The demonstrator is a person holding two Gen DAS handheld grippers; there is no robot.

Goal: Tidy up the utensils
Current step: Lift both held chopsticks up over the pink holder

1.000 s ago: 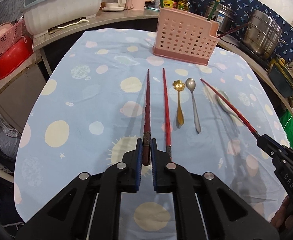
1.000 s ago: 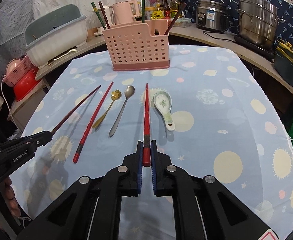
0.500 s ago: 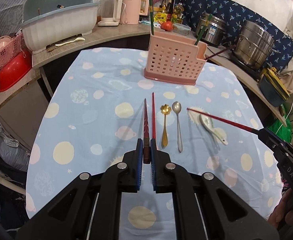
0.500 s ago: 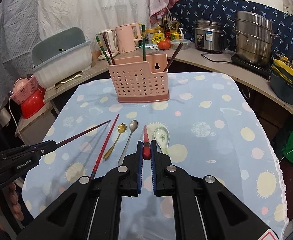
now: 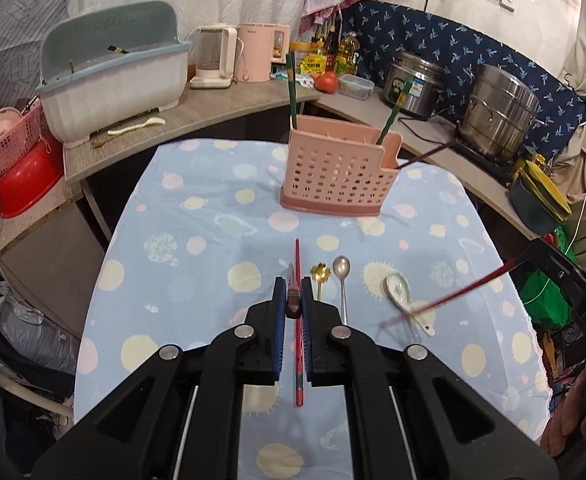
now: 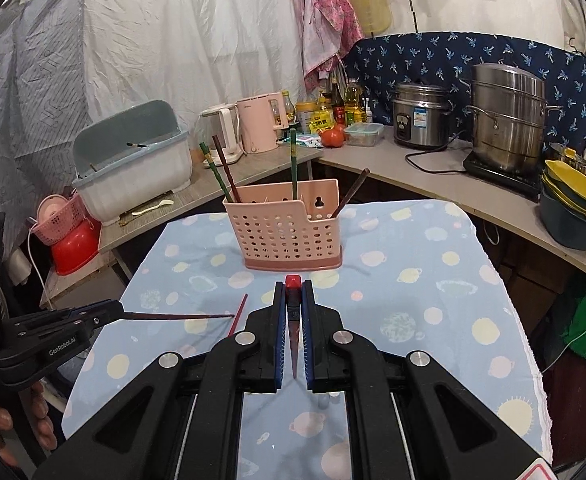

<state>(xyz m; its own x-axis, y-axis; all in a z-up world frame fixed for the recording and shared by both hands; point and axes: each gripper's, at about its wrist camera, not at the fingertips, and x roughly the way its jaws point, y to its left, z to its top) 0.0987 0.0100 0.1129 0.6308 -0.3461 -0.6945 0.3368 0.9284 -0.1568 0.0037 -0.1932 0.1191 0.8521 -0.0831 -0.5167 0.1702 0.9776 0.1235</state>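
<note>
**Above the counter: two chopsticks pinched at one end**

Over the counter [image 5: 197, 216], left hand-held gripper [image 5: 293, 300] is clamped on a dark chopstick [image 5: 291, 284]; right hand-held gripper [image 6: 293, 300] on a red chopstick [image 6: 293, 322]. Risk: end-pinched sticks pivot, miss the pink holder [image 6: 289, 230] ahead. One red chopstick [image 5: 299, 352] and the spoons lie below.

The table is covered by a matt, slightly wrinkled cloth [image 5: 197, 240] printed with pale spots. The utensil holder [image 5: 335, 172] is perforated pink plastic with a smooth finish. The soup spoon [image 5: 403, 294] looks glazed ceramic, glossy. One teaspoon [image 5: 343, 280] is plain bright metal; the flower-headed spoon [image 5: 320, 276] is gold-toned metal. The steamer pot [image 6: 507, 116] is brushed stainless steel.
</note>
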